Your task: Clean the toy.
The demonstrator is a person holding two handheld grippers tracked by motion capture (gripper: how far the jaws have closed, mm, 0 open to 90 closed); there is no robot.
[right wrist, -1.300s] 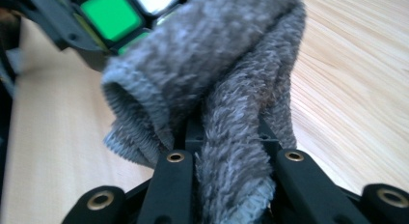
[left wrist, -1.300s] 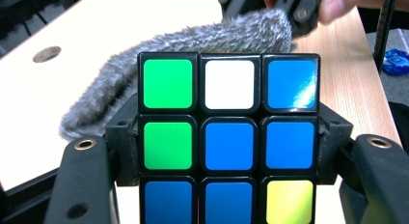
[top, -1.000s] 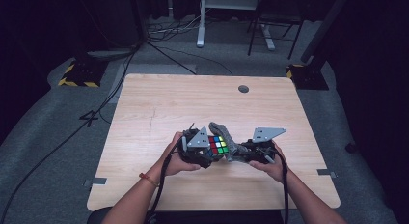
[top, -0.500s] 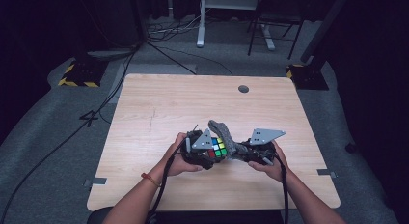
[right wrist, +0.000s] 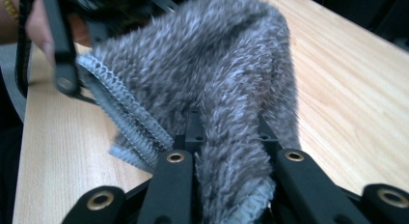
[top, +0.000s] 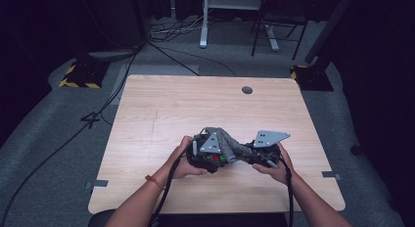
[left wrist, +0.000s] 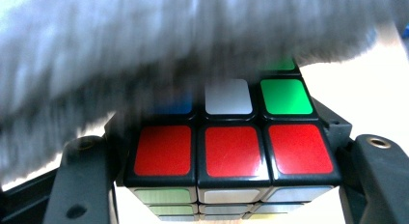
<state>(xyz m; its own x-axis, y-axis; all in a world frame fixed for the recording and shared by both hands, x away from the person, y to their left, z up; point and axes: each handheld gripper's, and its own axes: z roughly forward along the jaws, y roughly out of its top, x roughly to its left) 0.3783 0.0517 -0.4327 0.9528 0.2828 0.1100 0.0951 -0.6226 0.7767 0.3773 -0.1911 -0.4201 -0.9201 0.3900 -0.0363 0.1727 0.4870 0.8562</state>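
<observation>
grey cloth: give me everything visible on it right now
The grey cloth is fluffy, with a shaggy pile and a stitched, ribbed hem along its edge. It is bunched, one end pinched between the jaws of the right tool, and arches up off the wooden table. Its far end drapes over the top of the Rubik's cube, which the left tool grips; there it looks blurred.

I see the Rubik's cube [left wrist: 231, 151] wedged between my left jaws, red row facing up. The fuzzy grey cloth [right wrist: 217, 93], pinched between my right jaws, drapes over the cube's far side.
</observation>
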